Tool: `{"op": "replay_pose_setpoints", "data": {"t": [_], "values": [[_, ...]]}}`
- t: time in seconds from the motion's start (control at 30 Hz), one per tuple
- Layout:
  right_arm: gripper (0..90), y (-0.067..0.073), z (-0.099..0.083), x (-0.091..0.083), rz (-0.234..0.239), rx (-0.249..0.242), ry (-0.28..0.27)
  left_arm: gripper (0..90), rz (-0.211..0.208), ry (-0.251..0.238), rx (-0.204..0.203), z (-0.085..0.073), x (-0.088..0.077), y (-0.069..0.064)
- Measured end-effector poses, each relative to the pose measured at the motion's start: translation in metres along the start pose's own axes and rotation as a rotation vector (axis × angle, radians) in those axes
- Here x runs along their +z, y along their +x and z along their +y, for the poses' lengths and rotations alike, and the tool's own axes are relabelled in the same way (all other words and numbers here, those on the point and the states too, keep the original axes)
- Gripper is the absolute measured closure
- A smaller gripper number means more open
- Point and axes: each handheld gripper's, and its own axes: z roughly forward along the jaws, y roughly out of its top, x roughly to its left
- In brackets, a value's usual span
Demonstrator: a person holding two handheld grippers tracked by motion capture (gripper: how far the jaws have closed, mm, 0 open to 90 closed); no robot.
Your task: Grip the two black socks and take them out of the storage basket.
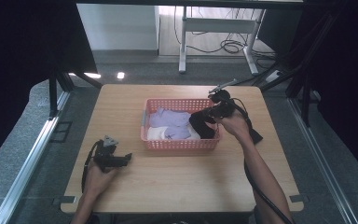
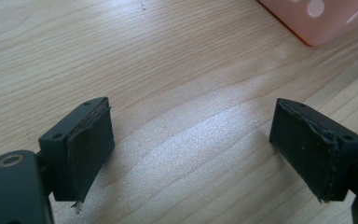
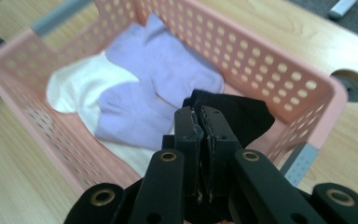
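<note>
Black sock [image 3: 242, 114], lilac socks [image 3: 168, 70], white sock [image 3: 74, 88], pink perforated basket [image 3: 279, 70], light wood-grain table [image 2: 168, 70]

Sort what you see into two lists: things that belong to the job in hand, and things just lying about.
In the job:
- right tongs, shut on the black sock
- pink basket
- purple socks and white sock in it

Lying about:
- left tongs, open over bare table
- dark cloth on the table by the right hand
- white desk frame behind
</note>
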Motion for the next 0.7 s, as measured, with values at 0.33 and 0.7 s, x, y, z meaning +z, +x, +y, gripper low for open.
{"op": "replay_pose_setpoints", "data": {"t": [0.33,0.7], "values": [[85.7,0.001,0.025,-0.034,0.026,0.012,-0.097,13.3,0.001,-0.006,-0.004,0.0,0.0,0.0],[85.6,0.005,0.055,-0.07,0.016,-0.012,-0.147,13.3,0.0,-0.002,-0.003,0.0,0.0,0.0]]}}
